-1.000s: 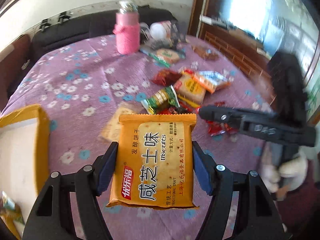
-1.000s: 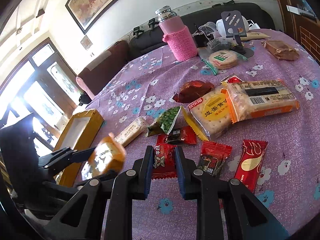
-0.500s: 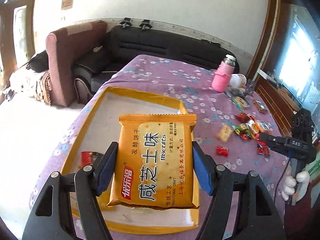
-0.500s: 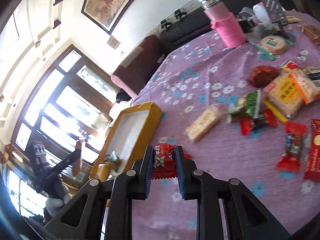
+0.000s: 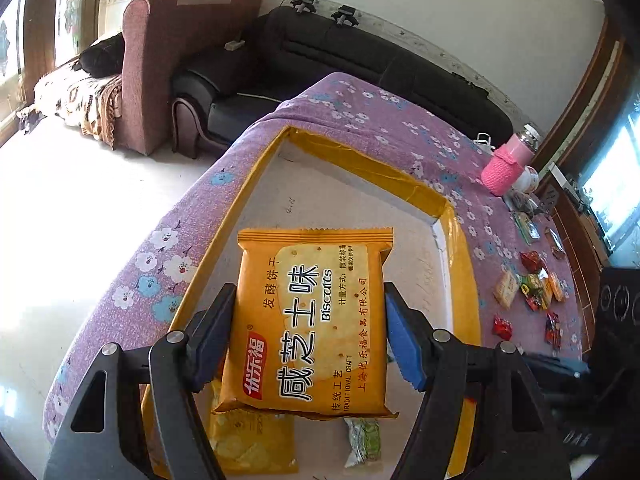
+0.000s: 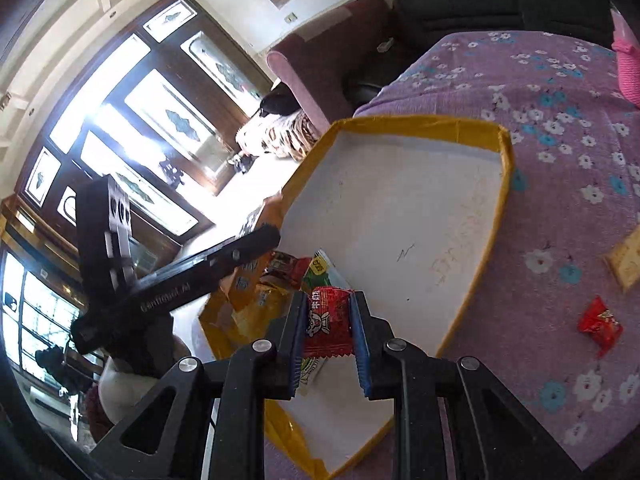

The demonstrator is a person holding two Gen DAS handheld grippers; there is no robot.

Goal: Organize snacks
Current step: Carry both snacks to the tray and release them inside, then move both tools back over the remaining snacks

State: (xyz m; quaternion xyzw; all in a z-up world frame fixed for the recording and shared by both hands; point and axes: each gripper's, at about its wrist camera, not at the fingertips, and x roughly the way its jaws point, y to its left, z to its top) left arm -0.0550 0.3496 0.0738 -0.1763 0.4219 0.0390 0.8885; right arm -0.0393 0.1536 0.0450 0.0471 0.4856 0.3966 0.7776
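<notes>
My left gripper [image 5: 306,336] is shut on an orange biscuit packet [image 5: 312,320] and holds it above the yellow-rimmed box [image 5: 352,148]. My right gripper [image 6: 328,332] is shut on a small red snack packet [image 6: 326,320] over the near end of the same box [image 6: 420,122]. The left gripper's body [image 6: 180,284] shows in the right wrist view, over the box's left side. A few packets [image 5: 248,440] lie in the box's near end. Loose snacks [image 5: 528,292] lie on the purple flowered tablecloth to the right.
A pink-sleeved bottle [image 5: 508,160] stands at the table's far right. A red packet [image 6: 600,326] and a biscuit bar [image 6: 626,258] lie on the cloth right of the box. A sofa [image 5: 360,64] and an armchair [image 5: 168,60] stand beyond the table edge.
Both grippers have swung left from the snack pile to over the box, each still holding its packet. The box now fills both views.
</notes>
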